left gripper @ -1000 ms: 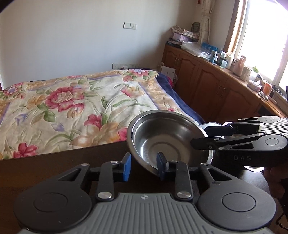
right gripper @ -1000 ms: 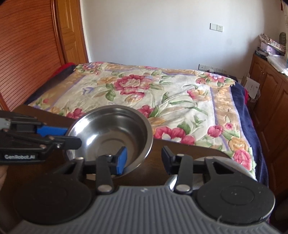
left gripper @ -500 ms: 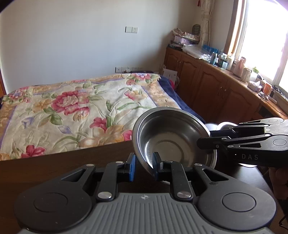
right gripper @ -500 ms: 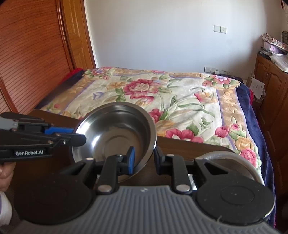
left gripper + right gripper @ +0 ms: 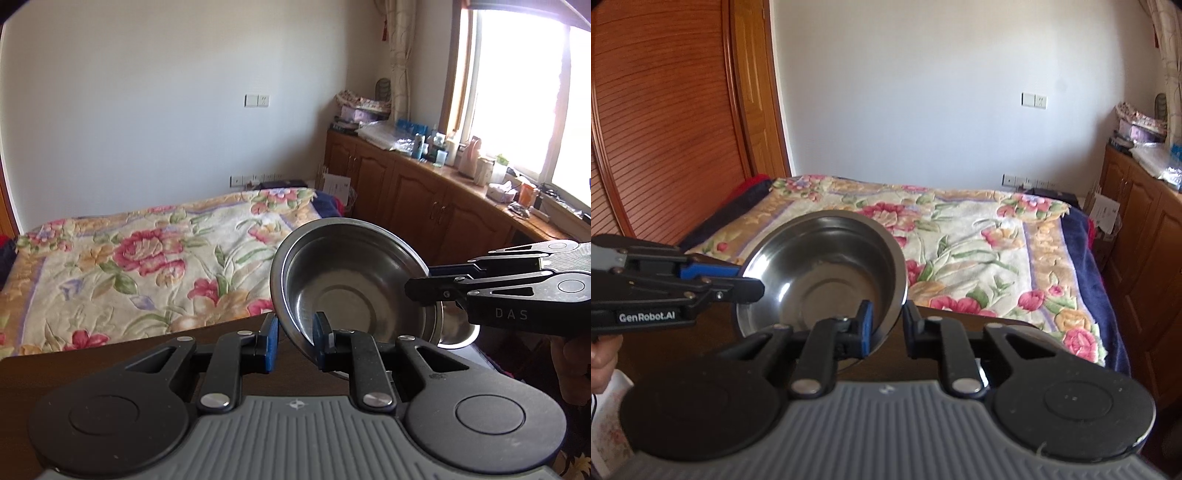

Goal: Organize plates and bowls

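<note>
Round stainless-steel bowl [image 5: 354, 280] tilted above dark wooden bench [image 5: 110, 365]; left tool [image 5: 294, 341] and right tool [image 5: 886, 328] both clamped on its rim.

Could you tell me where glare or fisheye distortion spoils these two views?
Left wrist view: the window is blown out white, and the wall bows at the left edge. Right wrist view: even light, no blown-out patch; the wooden door curves strongly, and the steel bowl shows only soft reflections.
</note>
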`<act>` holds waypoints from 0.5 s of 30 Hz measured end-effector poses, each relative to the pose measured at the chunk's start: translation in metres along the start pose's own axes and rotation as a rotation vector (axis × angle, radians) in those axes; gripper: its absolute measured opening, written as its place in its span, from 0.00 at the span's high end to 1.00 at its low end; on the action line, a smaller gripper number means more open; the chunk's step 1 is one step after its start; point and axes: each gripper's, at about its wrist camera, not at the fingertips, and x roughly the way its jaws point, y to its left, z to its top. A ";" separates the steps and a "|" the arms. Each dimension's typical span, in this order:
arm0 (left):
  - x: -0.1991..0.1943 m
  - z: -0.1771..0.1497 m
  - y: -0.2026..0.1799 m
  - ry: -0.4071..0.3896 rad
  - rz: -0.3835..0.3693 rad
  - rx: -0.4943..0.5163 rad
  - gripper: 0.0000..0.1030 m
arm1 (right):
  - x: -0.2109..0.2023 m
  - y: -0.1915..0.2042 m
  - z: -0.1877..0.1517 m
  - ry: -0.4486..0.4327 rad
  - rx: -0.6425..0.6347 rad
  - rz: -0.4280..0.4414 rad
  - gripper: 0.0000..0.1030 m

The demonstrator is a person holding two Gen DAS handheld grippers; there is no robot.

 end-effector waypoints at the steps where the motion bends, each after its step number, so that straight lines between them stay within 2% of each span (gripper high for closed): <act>1: -0.006 0.000 -0.002 -0.007 -0.001 0.004 0.79 | -0.004 0.001 -0.001 -0.007 -0.002 -0.002 0.81; 8: -0.043 -0.009 -0.019 -0.042 -0.024 0.028 0.80 | -0.034 0.008 -0.013 -0.039 -0.025 -0.031 0.81; 15: -0.076 -0.025 -0.027 -0.059 -0.079 0.023 0.80 | -0.059 0.016 -0.025 -0.055 -0.035 -0.039 0.83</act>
